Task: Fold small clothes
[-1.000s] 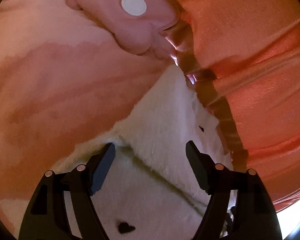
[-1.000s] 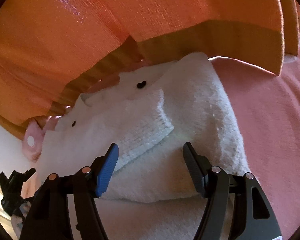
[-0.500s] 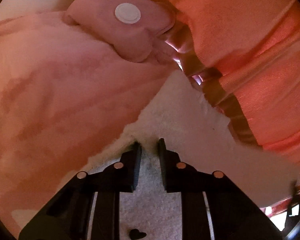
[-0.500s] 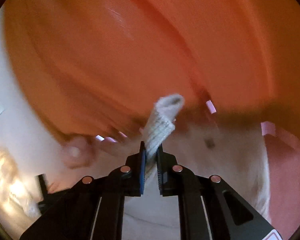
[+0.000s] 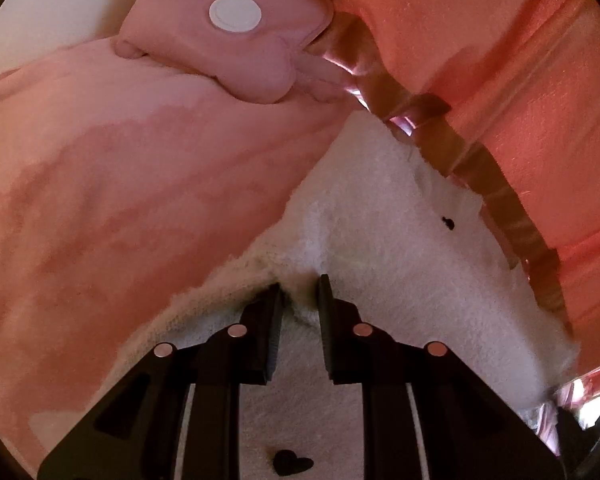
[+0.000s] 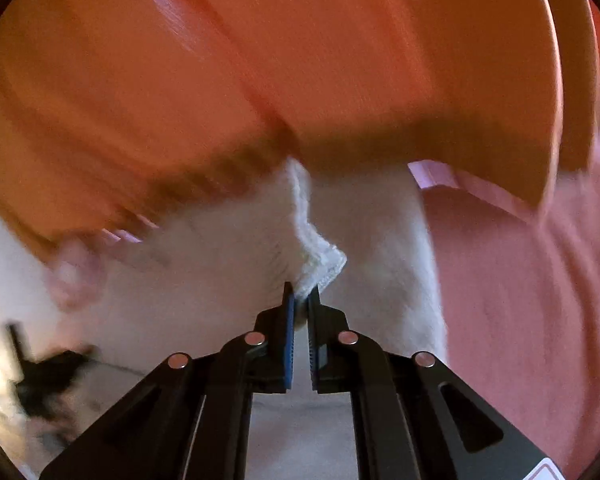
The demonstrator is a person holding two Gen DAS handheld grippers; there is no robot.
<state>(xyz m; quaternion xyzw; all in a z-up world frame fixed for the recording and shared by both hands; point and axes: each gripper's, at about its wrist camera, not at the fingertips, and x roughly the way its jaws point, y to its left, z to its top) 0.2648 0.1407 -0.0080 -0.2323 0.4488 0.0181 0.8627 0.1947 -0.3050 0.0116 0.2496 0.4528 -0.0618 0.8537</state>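
Folding underway, not finished: white fleece garment (image 5: 380, 248) lies on the pink blanket (image 5: 120, 200), beside the orange curtain (image 5: 520, 60). Left tool (image 5: 299, 288) is nearly closed, pinching its edge; right tool (image 6: 301, 294) is clamped on the ribbed cuff (image 6: 320, 264). Fold unfinished.

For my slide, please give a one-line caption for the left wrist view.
Left gripper pinching the fluffy white garment on a pink blanket, near a pink pillow.
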